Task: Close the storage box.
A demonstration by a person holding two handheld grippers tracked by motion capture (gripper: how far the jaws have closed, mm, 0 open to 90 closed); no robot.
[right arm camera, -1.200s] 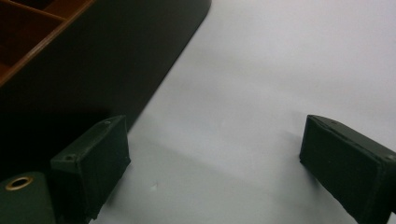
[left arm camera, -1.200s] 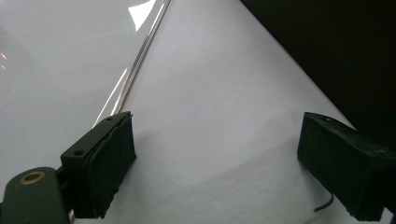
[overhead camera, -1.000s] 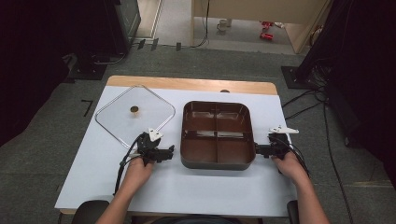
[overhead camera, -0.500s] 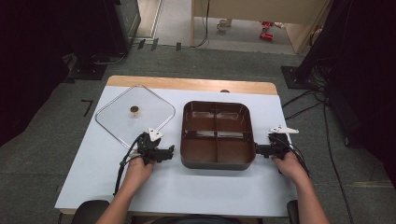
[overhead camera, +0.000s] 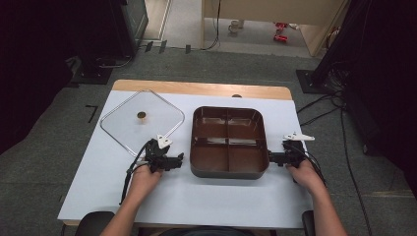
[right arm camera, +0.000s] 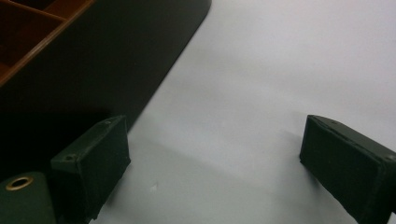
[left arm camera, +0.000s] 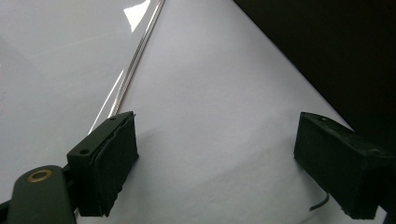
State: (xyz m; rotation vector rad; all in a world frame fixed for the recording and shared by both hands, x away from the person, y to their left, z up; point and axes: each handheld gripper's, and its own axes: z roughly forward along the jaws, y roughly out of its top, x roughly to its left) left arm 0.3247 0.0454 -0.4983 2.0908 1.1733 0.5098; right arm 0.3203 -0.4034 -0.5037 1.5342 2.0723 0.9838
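Observation:
A dark brown square pan [overhead camera: 229, 171], split into four compartments, sits mid-table. To its left a square glass lid [overhead camera: 123, 130] with a small round knob [overhead camera: 141, 115] lies flat. My left gripper [overhead camera: 180, 159] rests on the table between lid and pan, pointing at the pan's left side, open and holding nothing. In the left gripper view its jaws [left arm camera: 224, 172] stand wide apart over bare table, with the lid's edge [left arm camera: 135, 65] left and the pan's dark wall [left arm camera: 336, 46] right. My right gripper [overhead camera: 272, 158] lies at the pan's right side, open [right arm camera: 219, 172], beside the pan wall [right arm camera: 107, 70].
The white table [overhead camera: 196, 196] has a wooden strip [overhead camera: 196, 88] along its far edge. Cables trail from both grippers. Grey floor surrounds the table, with dark equipment and cables to the left and right.

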